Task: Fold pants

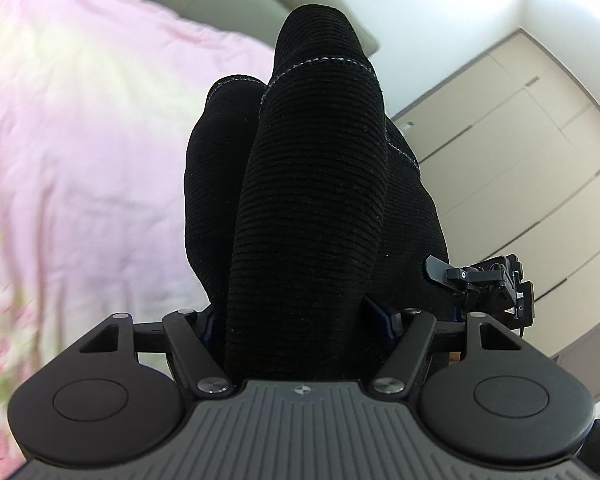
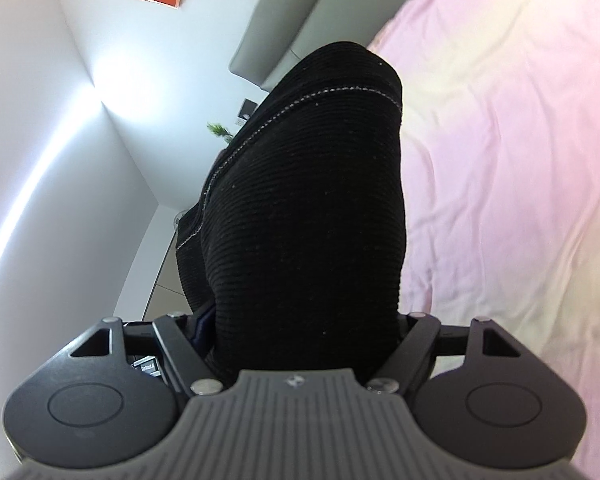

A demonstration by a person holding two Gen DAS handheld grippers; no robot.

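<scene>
holding black ribbed pants (image 1: 308, 184) up in the air above a bed (image 1: 80, 152) dressed in a pink sheet, with nothing of the fabric seen touching the bed in either view. left gripper (image 1: 300, 320) clenching a thick bunch of the cloth between its fingers, the fabric rising forward from the jaws and hiding the fingertips. right gripper (image 2: 304, 320) doing the same, clamped on its own bunch of the pants (image 2: 304, 208), the bed (image 2: 500, 160) lying off to its right. right gripper's body (image 1: 488, 280) showing just beside the cloth in the left wrist view, so both grips sitting near each other on one edge.

judging the handling: soft, limp knit, light for its bulk, draping under its own weight and keeping no shape once let go. ribbing and fuzzy surface likely giving good friction, so slipping out of the fingers seeming unlikely; nothing fragile here. pale stitched seams (image 1: 320, 62) running across the folds, hinting at a hem or waistband close to the held parts, though which one being impossible to tell.

best taking hold at such stitched edges and corners, where layers are thicker and stretch less, pinching all layers together and keeping the two grips apart enough to pull the cloth flat before laying it down on the bed.
</scene>
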